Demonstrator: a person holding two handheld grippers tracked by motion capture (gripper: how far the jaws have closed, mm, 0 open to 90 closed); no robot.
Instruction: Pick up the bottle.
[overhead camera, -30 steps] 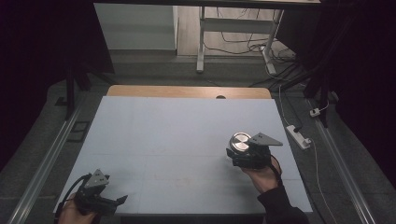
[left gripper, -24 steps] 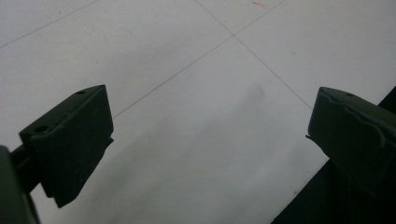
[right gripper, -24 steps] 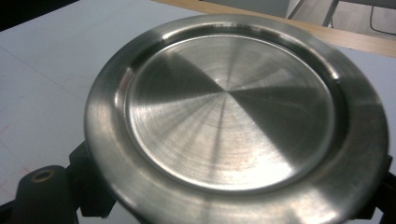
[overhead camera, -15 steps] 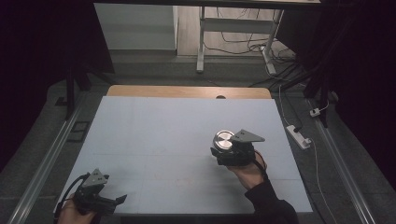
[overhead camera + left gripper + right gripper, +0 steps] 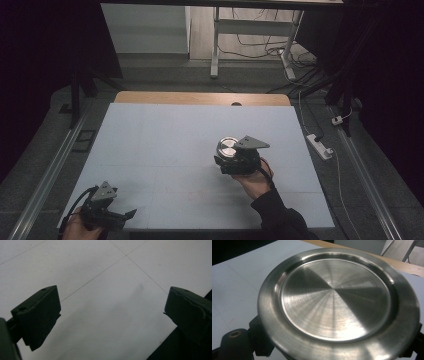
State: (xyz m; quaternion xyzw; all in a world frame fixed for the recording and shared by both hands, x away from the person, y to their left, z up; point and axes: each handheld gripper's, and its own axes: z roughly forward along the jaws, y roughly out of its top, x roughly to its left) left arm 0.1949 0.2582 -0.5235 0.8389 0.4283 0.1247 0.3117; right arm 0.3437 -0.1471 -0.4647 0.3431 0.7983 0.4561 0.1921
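Carriage is the step in hand: your right gripper [image 5: 231, 159] has a round steel plate [image 5: 338, 302] clamped at its near rim and holds it above the mat [image 5: 165, 145], right of centre and roughly midway between the near and far edges. In the right gripper view the plate rides nearly flat, hollow side up, with the black jaws closed on its underside and lower rim; how deep that bite goes you cannot tell from these pictures. Nothing lies in the plate. Your left gripper [image 5: 107, 214] sits low at the near left corner, well apart from the plate; its view shows both jaws standing wide open over bare mat, with nothing between them. Judgement: the plate is lifted and in transit, not yet set down. The next move calls for choosing a bare patch of mat, lowering the plate level until its base touches, and only then releasing. A rim grip on smooth steel may slip or tilt, so keep the wrist level and the descent slow.
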